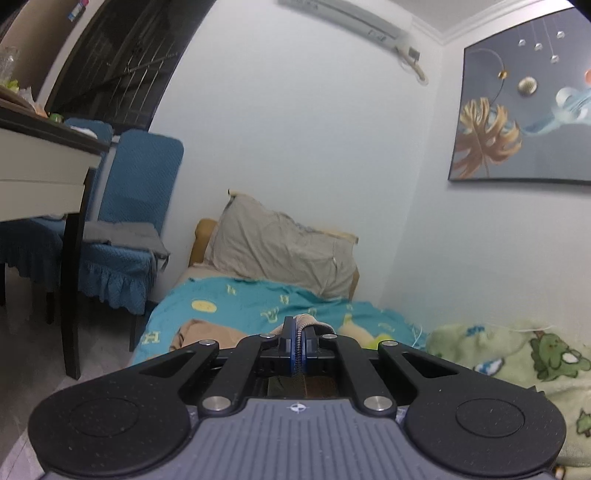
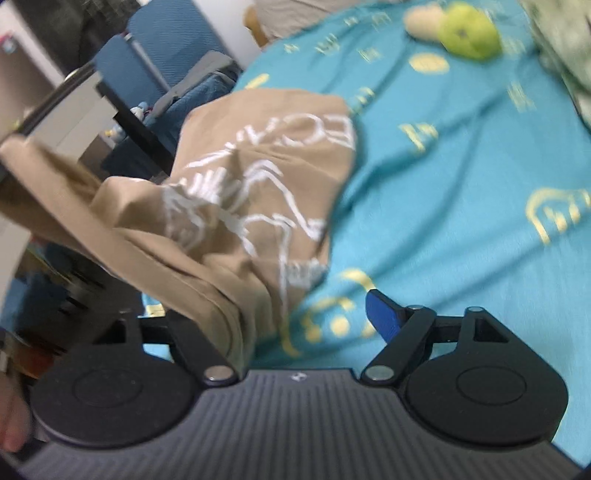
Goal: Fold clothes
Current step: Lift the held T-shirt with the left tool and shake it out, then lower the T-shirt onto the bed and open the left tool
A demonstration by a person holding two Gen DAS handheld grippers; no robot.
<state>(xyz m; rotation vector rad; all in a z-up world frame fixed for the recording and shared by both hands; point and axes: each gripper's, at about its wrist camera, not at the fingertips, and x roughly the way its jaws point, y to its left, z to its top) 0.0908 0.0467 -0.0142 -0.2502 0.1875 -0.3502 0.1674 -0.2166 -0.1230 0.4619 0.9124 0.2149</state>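
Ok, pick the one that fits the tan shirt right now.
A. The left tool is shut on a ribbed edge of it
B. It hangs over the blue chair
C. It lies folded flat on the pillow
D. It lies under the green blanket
A: the left tool is shut on a ribbed edge of the tan shirt, which otherwise lies bunched on the blue bedsheet.

free: teal bed sheet (image 2: 461,177) bare right of tan shirt (image 2: 258,177) | blocked: green plush (image 2: 467,33) far end, pillow (image 1: 284,247) at headboard, desk (image 1: 40,162) and chairs (image 1: 136,206) beside bed
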